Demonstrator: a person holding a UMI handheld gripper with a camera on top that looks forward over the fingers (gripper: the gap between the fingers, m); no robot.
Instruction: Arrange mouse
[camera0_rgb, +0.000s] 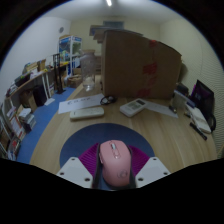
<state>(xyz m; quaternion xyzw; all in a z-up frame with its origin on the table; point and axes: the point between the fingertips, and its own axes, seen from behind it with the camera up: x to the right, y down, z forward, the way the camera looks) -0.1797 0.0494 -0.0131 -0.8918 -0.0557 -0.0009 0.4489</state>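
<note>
A pink computer mouse (115, 162) sits between my two fingers, its front end pointing away from me. My gripper (113, 173) is shut on the mouse, with the magenta pads (90, 158) pressing on its left and right sides. Below and just beyond the mouse lies a round blue mouse mat (82, 143) on the wooden table (150, 130). Whether the mouse touches the mat or hangs just above it I cannot tell.
A white keyboard (87, 113) and a white flat device (138, 105) lie further out on the table. A big cardboard box (140, 62) stands behind them. A dark screen (203, 97) is at the right; shelves (22, 105) line the left.
</note>
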